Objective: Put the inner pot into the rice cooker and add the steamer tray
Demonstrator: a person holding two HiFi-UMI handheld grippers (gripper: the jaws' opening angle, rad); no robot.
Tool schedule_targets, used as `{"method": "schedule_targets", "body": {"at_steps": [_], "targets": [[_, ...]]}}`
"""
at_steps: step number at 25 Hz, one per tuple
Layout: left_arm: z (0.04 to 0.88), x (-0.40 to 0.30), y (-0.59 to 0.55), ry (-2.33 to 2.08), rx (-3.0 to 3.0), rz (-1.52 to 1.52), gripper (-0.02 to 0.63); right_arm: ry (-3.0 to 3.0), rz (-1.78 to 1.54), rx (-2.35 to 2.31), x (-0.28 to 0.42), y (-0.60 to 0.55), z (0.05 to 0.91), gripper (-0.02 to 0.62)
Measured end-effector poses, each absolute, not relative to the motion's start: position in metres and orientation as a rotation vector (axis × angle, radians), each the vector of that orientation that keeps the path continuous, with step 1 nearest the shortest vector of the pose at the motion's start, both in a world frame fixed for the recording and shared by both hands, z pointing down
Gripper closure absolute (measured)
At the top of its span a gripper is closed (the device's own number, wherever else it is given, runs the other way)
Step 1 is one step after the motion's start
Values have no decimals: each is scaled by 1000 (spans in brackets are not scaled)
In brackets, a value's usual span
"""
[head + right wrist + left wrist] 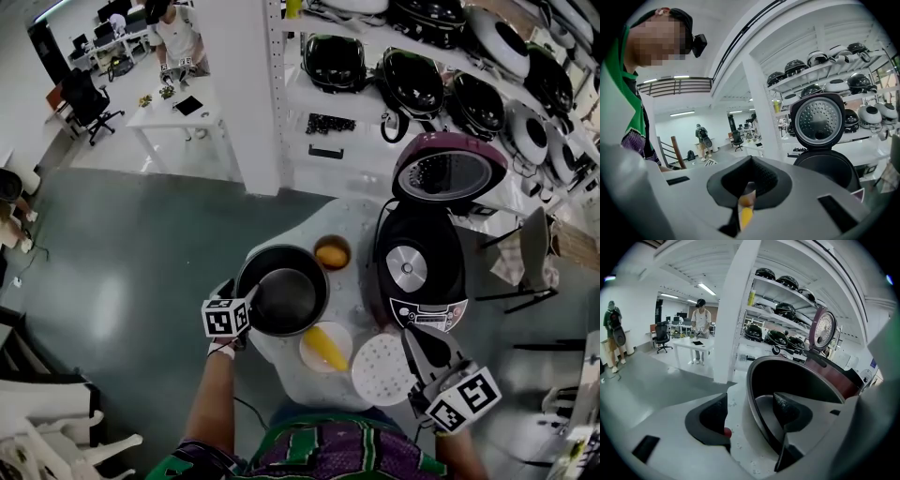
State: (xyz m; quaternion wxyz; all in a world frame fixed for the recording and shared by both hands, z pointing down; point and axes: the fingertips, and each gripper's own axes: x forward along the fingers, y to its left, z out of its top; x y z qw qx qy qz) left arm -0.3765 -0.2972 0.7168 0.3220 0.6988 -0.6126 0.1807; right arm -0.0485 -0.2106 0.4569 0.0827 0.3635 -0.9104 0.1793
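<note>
The left tool is straddling the inner pot's rim, jaws apart and not yet clamping, while the pot is sitting on the table beside the open rice cooker and the steamer tray is lying near the closed right tool, both steps remaining.
</note>
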Motion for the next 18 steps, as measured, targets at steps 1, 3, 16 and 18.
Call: {"method": "schedule_targets", "body": {"at_steps": [1,3,16,18], "targets": [[717,-377,-298,-1610,1833,478,278,-2717,541,1088,-48,-211,457,591],[719,-376,-298,-1610,1829,489,304,-2716,549,1091,-47,-211,459,591],[717,-373,-300,-1655,1805,568,509,-2714,566,1094,-46,-210,459,591],[718,-374,-299,-1671,1788,563,546,-2720,592,1099,-44,-209,460,591]]}}
